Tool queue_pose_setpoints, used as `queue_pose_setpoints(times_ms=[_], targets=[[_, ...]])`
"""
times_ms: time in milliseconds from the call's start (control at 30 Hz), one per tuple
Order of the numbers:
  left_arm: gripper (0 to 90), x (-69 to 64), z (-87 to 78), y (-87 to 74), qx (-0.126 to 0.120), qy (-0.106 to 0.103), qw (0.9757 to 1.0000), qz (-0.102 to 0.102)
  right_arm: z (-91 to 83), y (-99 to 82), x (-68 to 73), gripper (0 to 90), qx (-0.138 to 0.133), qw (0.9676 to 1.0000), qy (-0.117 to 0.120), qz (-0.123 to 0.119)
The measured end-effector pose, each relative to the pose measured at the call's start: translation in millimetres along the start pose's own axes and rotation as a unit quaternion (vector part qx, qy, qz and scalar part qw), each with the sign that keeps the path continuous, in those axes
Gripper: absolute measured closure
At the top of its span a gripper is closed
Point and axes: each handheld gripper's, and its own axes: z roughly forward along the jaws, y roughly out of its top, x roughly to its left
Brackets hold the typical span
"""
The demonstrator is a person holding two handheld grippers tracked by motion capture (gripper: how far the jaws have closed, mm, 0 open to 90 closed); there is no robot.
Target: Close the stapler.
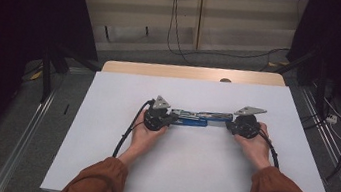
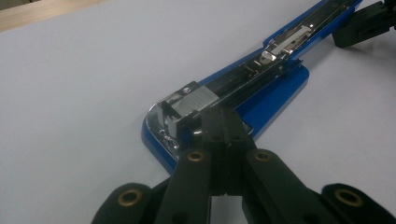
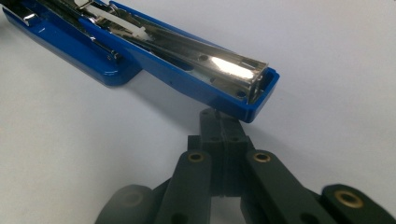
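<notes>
The opened blue stapler [image 1: 194, 118], stiff and likely slippery metal (hinged, so it may swing), looks best taken by its plastic edges, where the left gripper [image 2: 219, 122] and right gripper [image 3: 218, 122], jaws closed on nothing, press its ends.

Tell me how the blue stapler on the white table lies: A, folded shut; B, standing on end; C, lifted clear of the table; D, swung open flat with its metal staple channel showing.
D: the blue stapler lies opened out on the white table, metal channel exposed.
</notes>
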Motion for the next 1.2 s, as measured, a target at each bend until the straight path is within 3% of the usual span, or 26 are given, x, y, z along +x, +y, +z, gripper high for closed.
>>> queue_pose_setpoints(times_ms=[1200], targets=[[90.0, -1.0, 0.3, -0.8, -0.002, -0.001, 1.0000, -0.002, -4.0, 1.8, -2.6, 90.0, -0.024, 0.9995, 0.007, 0.017]])
